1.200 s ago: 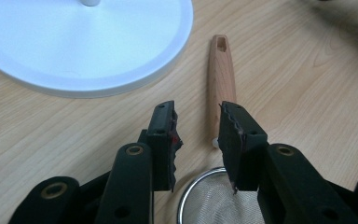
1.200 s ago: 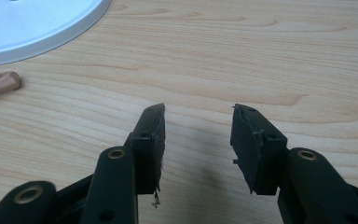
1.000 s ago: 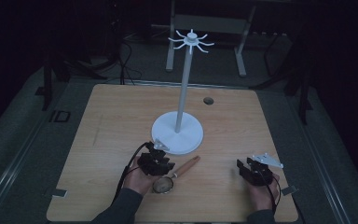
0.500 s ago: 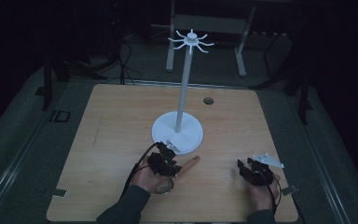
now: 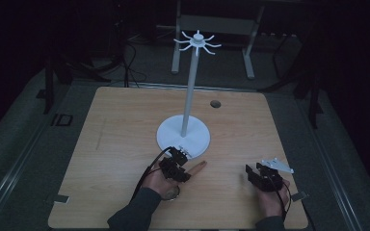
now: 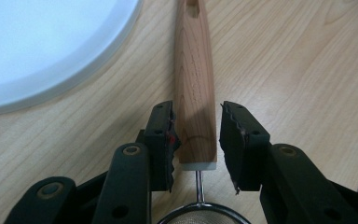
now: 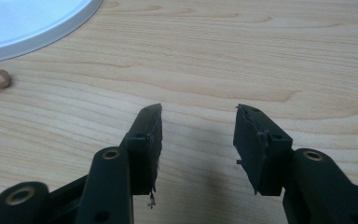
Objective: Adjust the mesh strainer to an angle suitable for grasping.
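The left gripper [image 6: 196, 140], jaws spread, straddles the strainer's wooden handle [image 6: 195, 79] at frame centre, just right of the white stand base [image 6: 42, 51]. Best to close squarely near the mesh end. The right gripper [image 7: 198, 140] gapes empty.

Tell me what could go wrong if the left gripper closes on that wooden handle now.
The left gripper straddles the handle near its strainer end, with one jaw closer than the other, so closing may nudge it sideways. Held at that end, the long handle might swing on lifting. The stand base lies close beside it, so a swing could knock it.
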A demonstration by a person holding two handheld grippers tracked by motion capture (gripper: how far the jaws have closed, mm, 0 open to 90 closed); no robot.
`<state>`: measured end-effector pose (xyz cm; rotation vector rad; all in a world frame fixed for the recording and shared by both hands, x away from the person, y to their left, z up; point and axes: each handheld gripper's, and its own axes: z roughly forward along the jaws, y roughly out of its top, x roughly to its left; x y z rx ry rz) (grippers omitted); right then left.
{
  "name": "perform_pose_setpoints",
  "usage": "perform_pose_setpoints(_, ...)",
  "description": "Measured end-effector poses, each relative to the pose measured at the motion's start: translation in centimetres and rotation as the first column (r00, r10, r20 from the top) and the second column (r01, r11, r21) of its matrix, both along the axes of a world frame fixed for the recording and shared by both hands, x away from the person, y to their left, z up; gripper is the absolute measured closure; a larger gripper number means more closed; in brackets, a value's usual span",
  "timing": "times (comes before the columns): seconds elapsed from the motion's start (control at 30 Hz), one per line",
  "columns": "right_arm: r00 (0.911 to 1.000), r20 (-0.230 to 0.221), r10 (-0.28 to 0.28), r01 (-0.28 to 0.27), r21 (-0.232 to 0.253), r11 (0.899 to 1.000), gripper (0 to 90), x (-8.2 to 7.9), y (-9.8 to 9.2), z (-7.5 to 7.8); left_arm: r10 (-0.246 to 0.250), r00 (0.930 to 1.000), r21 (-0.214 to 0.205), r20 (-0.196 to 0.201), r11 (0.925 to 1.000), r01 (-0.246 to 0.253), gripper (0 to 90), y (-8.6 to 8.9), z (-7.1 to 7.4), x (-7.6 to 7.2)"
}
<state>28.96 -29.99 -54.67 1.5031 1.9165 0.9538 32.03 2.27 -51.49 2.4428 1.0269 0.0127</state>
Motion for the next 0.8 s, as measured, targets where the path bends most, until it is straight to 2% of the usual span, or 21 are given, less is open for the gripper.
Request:
perform_pose_setpoints(0.33, 1.0000, 0.002, -0.002, 0.002, 0.000, 1.000, 51.1, -0.03, 0.02, 0.01, -0.056, 0.9974, 0.039, -0.044, 0.9976, 0.058, 68.1, -0.26, -0.39, 0.34)
perform_pose_setpoints(0.47, 1.0000, 0.003, -0.002, 0.002, -0.001, 1.000, 51.1, -0.03, 0.06, -0.01, -0.105, 0.9925, 0.075, -0.063, 0.9912, 0.109, 68.3, -0.16, -0.15, 0.21)
perform_pose_setpoints(0.5, 1.0000, 0.003, -0.002, 0.002, -0.001, 1.000, 51.1, -0.03, 0.06, -0.01, -0.105, 0.9925, 0.075, -0.063, 0.9912, 0.109, 68.3, -0.16, -0.15, 0.21)
perform_pose_setpoints(0.57, 1.0000, 0.001, 0.000, 0.000, -0.005, 1.000, 51.1, -0.02, 0.08, -0.04, -0.134, 0.9872, 0.090, -0.086, 0.9859, 0.142, 68.3, 0.00, -0.05, 0.24)
perform_pose_setpoints(0.67, 1.0000, -0.001, 0.001, -0.001, -0.007, 1.000, 51.1, 0.01, 0.12, -0.07, -0.141, 0.9832, 0.087, -0.117, 0.9847, 0.151, 68.0, 0.02, -0.13, 0.30)
perform_pose_setpoints(0.8, 1.0000, -0.001, 0.003, -0.003, -0.009, 1.000, 51.1, 0.00, 0.18, -0.08, -0.141, 0.9801, 0.108, -0.140, 0.9818, 0.156, 66.5, -0.23, -0.39, 0.44)
